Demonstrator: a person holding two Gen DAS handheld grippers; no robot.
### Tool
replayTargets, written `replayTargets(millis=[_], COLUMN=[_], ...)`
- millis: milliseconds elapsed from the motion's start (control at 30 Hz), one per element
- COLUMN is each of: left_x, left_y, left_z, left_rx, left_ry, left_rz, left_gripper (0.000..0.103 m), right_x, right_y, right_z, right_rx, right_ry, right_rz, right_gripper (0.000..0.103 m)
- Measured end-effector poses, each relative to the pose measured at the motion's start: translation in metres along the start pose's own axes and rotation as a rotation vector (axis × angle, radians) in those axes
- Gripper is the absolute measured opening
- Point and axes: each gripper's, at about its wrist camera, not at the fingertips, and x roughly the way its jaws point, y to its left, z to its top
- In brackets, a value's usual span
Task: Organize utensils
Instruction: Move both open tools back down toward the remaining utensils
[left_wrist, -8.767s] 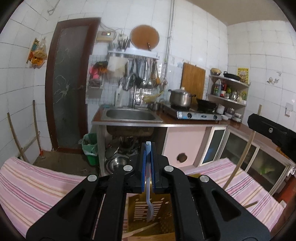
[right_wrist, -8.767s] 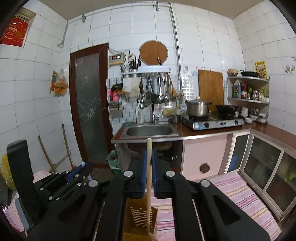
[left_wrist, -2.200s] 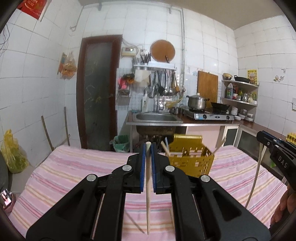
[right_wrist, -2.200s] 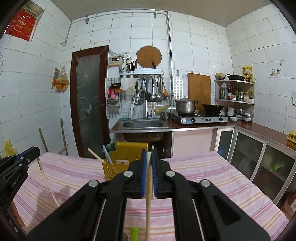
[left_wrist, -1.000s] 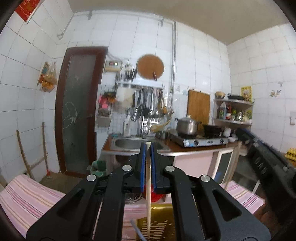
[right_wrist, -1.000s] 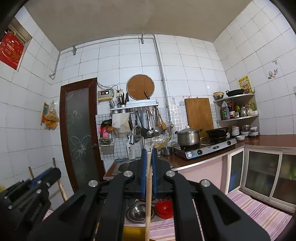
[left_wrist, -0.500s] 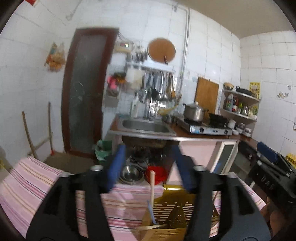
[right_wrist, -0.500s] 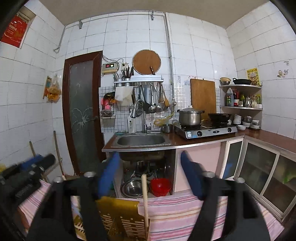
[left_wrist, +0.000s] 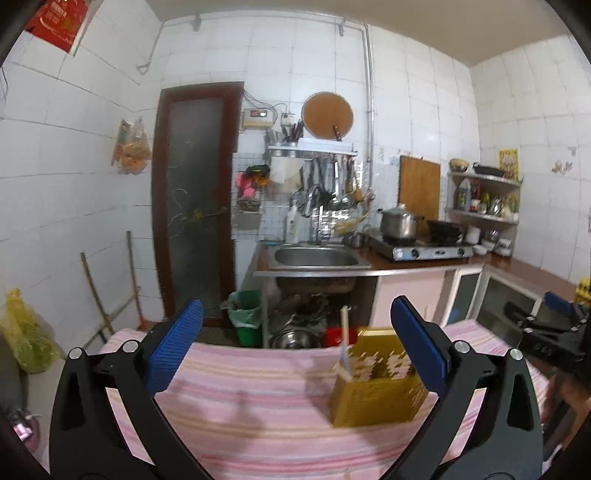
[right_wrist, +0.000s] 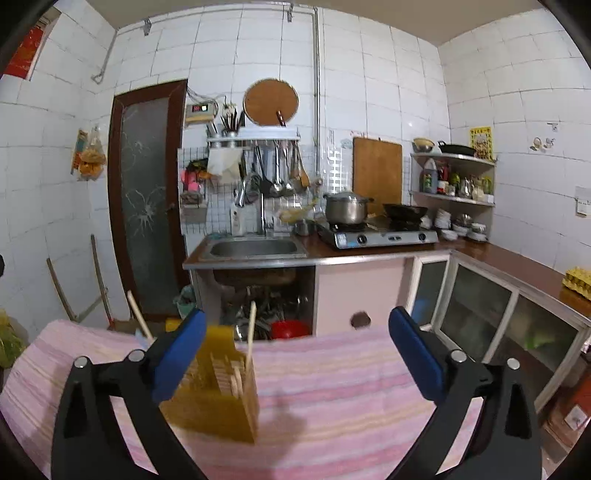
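A yellow slotted utensil holder (left_wrist: 373, 384) stands on the pink striped tablecloth (left_wrist: 258, 398); it also shows in the right wrist view (right_wrist: 218, 395). Wooden chopsticks (left_wrist: 344, 332) stand upright in it, and two chopsticks (right_wrist: 251, 328) stick out in the right wrist view. My left gripper (left_wrist: 295, 350) is open and empty, with the holder near its right finger. My right gripper (right_wrist: 295, 354) is open and empty, with the holder behind its left finger. The right gripper also shows at the right edge of the left wrist view (left_wrist: 546, 325).
Beyond the table's far edge are a steel sink (right_wrist: 255, 249), a gas stove with a pot (right_wrist: 373, 232), glass-door cabinets (right_wrist: 480, 295) on the right, and a green bin (left_wrist: 245, 314) by the brown door (left_wrist: 195, 199).
Both grippers opened and let go of their chopsticks, which now stand in the yellow holder. Both grippers have drawn back from the holder.
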Motion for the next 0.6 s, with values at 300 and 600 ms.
replayTargets(millis=[300, 600], left_x=[-0.008, 0.005], left_y=[0.021, 0.036], left_z=[-0.060, -0.116], left_rx=[-0.016, -0.030], left_ry=[0.127, 0.213], left_rz=[0.038, 0.138], left_gripper=[0.098, 0.098], right_x=[-0.013, -0.004], right_y=[0.002, 0.006], right_z=[-0.063, -0.117], right_rx=[-0.047, -0.051], right_ry=[0.115, 0.238], right_rz=[-0.022, -0.048], right_gripper=[0.098, 0.098])
